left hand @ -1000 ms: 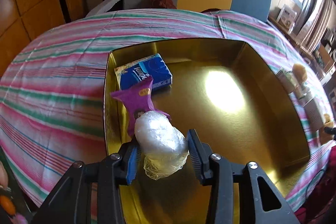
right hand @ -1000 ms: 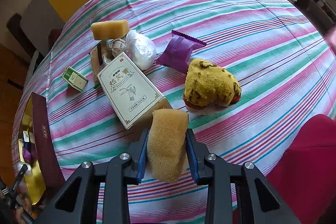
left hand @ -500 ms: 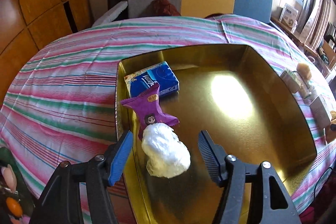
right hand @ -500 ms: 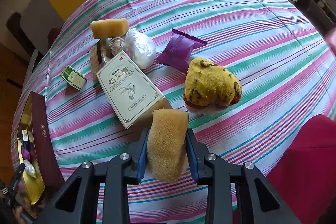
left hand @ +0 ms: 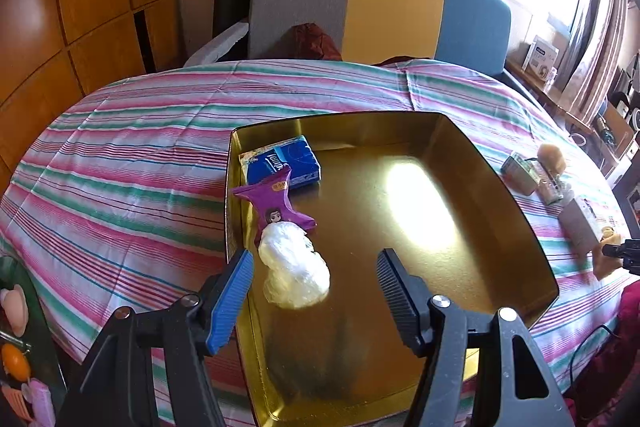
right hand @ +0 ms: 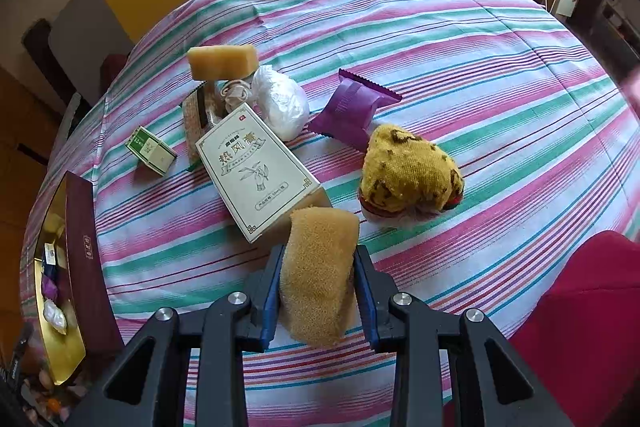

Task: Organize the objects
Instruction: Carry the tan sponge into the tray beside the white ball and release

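Nearest the right hand-held gripper (right hand: 319, 289), a tan sponge (right hand: 320, 273) sits pinched between the two pads, squeezed at its middle with its top bulging out above them. The stuff is soft and springy, so I judge it could creep out of the pinch if the hand swings fast toward the tray. Just beyond that gripper's tips lies a white box (right hand: 256, 173) with a yellow knitted bundle (right hand: 410, 171) to its right, both close enough that a low carry could knock them across the striped surface (right hand: 480, 67). Farther off, a purple packet (right hand: 354, 109), a white plastic bag (right hand: 282, 101) and a small green box (right hand: 151, 151) wait their turn. The left hand-held gripper (left hand: 314, 291) stands spread wide, its jaws having just opened, and the white wrapped bundle (left hand: 294, 269) lies free between them on the floor of the gold tray (left hand: 500, 195), touching neither pad. It rests against a purple snack packet (left hand: 276, 209), with a blue tissue pack (left hand: 286, 165) beyond that, all crowded along the tray wall on that gripper's left. The left blue pad hangs over that wall, so a careless pull-away might catch the rim and shift the tray. The smooth tray floor could also let rounded things roll or slide.
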{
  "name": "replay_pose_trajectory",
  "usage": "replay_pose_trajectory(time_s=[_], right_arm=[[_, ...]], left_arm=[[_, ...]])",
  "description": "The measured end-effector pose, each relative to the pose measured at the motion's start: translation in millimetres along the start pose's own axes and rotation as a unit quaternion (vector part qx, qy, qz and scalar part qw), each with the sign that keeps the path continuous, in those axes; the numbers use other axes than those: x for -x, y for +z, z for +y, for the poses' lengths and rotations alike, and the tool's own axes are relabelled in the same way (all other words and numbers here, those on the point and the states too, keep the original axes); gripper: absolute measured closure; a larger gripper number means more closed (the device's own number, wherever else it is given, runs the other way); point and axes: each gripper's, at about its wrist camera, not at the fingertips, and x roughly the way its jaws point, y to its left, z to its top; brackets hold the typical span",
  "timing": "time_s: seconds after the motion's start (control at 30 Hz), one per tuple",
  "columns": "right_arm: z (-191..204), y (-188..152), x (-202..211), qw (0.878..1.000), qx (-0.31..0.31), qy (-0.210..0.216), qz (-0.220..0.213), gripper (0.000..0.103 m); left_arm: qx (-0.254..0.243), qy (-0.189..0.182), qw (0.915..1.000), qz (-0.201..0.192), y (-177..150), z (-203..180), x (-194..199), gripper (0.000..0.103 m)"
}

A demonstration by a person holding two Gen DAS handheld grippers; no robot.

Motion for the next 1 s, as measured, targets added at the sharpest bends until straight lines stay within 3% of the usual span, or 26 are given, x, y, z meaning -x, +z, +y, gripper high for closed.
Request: replay_pose_trajectory(time_s=[0.7, 0.83, 1.0], right_arm=[[1.4, -15.8, 53.5, 0.996, -0.001, 0.035, -0.085, 0.071], [35.0, -16.4, 80.0, 0.991, 0.039, 0.070, -0.110, 0.071], [120.9, -27.6, 88.7, 0.974, 0.142, 0.147, -0.100, 0.070]], left_arm=[[0.041, -0.014, 0.9991, 0.004, -10.9, 19.0, 6.9, 0.038], [0.082, -0.013, 0.9965, 0.013, -13.9, 43.6, 8.6, 0.038], [0.119, -0.004, 0.9927, 0.020, -24.5, 73.6, 12.8, 0.038]])
